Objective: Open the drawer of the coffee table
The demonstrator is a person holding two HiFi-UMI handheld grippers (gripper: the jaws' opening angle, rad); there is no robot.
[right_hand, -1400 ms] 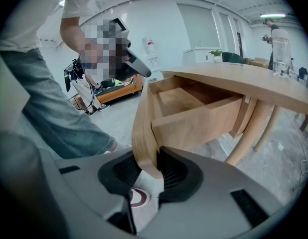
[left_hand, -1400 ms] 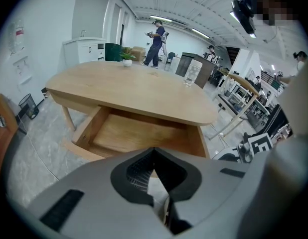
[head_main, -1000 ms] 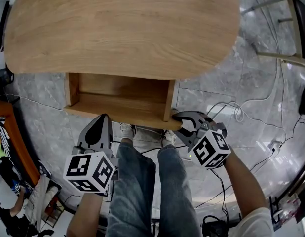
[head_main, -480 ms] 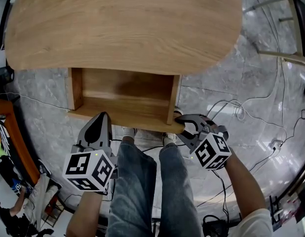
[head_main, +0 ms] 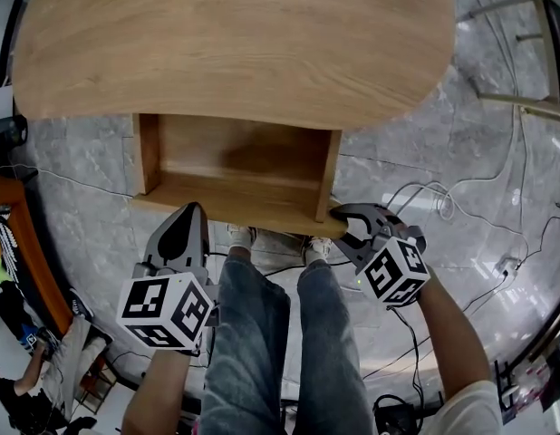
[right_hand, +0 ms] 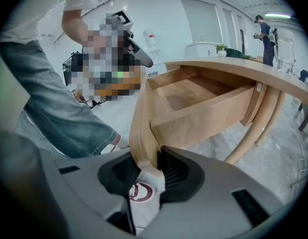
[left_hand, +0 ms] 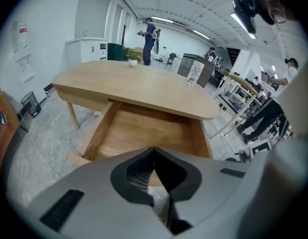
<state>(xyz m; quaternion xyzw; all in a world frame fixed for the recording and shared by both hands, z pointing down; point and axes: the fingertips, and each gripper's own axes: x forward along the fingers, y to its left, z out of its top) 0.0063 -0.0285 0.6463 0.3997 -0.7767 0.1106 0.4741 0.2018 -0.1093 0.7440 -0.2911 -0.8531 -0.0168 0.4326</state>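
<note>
Jaws of right gripper (head_main: pixel 346 222) clenched on the right-hand end of the drawer's (head_main: pixel 239 166) front panel, with wood between both pads. Left gripper (head_main: pixel 190 214): jaws closed together, nothing between them, tip just beside the left half of the front panel; cannot tell whether it touches. Drawer stands open, projecting from under the near edge of the coffee table (head_main: pixel 235 43). Person's legs (head_main: pixel 262 333) close behind the panel.

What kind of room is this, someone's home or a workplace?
Most likely a workplace, perhaps a lab or open office: long strip lights on the ceiling, cables loose across the tiled floor, and several people standing beyond the wooden table.
</note>
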